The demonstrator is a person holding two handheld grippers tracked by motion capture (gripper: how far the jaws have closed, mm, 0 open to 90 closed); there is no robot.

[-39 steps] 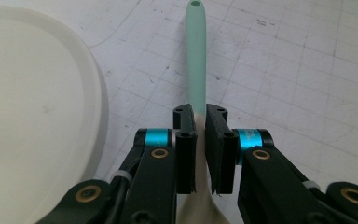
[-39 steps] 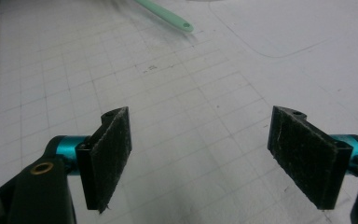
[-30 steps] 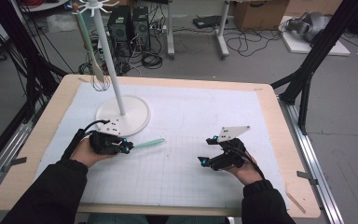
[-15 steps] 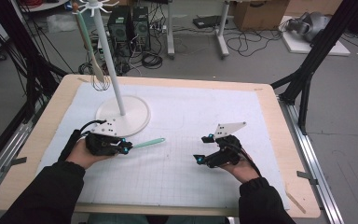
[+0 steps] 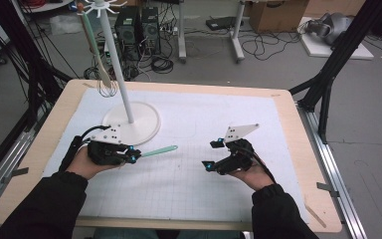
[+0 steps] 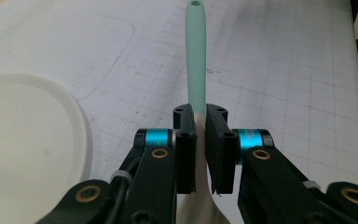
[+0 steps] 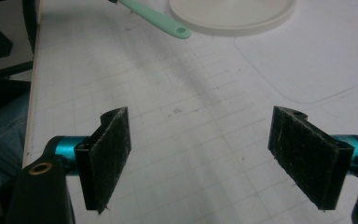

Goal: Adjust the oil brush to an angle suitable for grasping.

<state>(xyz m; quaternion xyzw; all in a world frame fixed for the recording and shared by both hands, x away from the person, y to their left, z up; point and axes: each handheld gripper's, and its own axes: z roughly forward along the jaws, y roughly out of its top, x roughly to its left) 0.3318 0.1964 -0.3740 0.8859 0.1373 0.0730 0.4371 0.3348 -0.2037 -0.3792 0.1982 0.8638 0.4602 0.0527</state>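
Since earlier frame, your right gripper (image 5: 212, 154) shifted slightly left, jaws wide apart, empty. Your left gripper (image 5: 134, 156) clamps mint-green spatula (image 5: 158, 150) near round stand base (image 5: 146, 124), handle pointing right over mat (image 5: 189, 189).

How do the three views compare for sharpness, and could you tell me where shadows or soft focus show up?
High view: even overhead light, slightly soft overall, faint shadows under the stand base. Left gripper view: the left gripper is crisp where it clamps the mint-green utensil, whose far tip softens. Right gripper view: the open right gripper shows sharp pad texture, and the mat blurs toward the top.
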